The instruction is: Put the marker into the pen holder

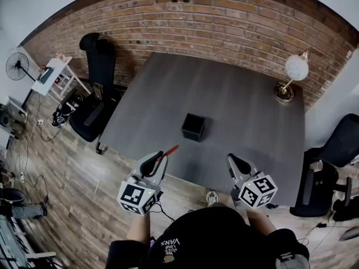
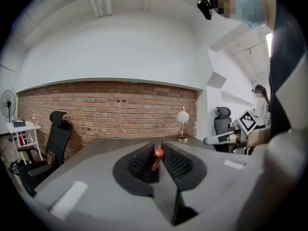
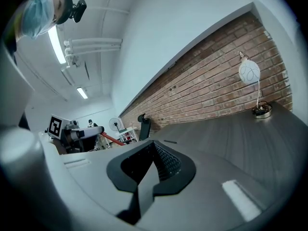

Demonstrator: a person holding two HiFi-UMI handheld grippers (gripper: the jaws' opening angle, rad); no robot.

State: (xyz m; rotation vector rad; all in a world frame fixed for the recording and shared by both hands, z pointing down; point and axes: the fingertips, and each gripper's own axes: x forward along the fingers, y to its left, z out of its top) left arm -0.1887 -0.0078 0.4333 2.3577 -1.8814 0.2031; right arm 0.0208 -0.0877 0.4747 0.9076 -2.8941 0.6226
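Left tool (image 1: pixel 157 161) grips the red marker (image 1: pixel 170 149) by its rear above the counter's (image 1: pixel 235 94) near edge, pen holder (image 1: pixel 193 127) mid-counter; marker likely light, stiff, slick, best pinched mid-barrel; right tool (image 1: pixel 238 165) closed, empty.

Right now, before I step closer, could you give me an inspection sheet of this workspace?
Surface: grey table, holding only two items.
Job's things: black pen holder stands near the table's middle; red marker is not yet in it.
Clutter: globe lamp at the table's far right corner.
Grippers: left hand-held gripper shut on the marker; right hand-held gripper shut, empty.
Cables: loose cables on the wooden floor at left.
Surroundings: brick wall, black office chairs on both sides, fan, white shelf.
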